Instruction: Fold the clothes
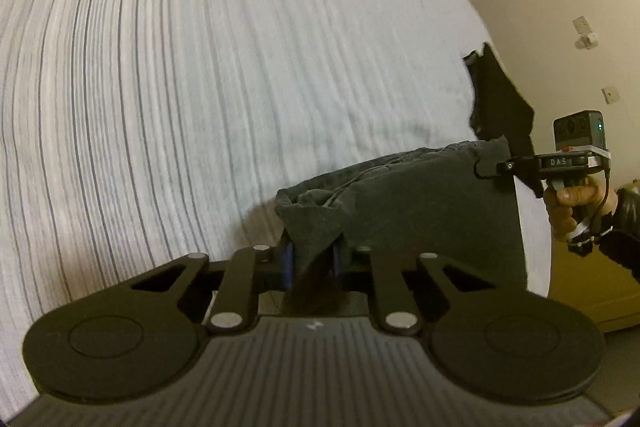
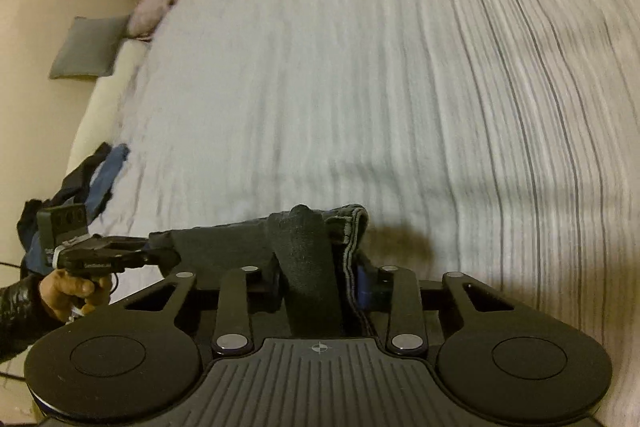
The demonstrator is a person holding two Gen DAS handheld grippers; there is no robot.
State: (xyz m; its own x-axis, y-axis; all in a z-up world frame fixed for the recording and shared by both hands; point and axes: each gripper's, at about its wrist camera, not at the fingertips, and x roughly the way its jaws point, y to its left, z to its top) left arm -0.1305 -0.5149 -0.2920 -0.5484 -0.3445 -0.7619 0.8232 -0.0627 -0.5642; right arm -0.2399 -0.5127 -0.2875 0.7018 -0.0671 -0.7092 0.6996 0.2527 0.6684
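Over bedspread (image 1: 200,67), dark garment (image 1: 420,211) pinched btwn both claws (image 1: 312,259).

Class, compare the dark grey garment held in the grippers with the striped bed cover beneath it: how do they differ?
The dark grey garment is plain and charcoal; the striped bed cover is pale with thin dark lines. The garment is lifted, pinched by the left gripper and right gripper; the cover lies spread flat. Both are fabric.

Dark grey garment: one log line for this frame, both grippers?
left gripper: shut on dark grey garment | right gripper: shut on same garment | garment stretched between them above striped bedspread
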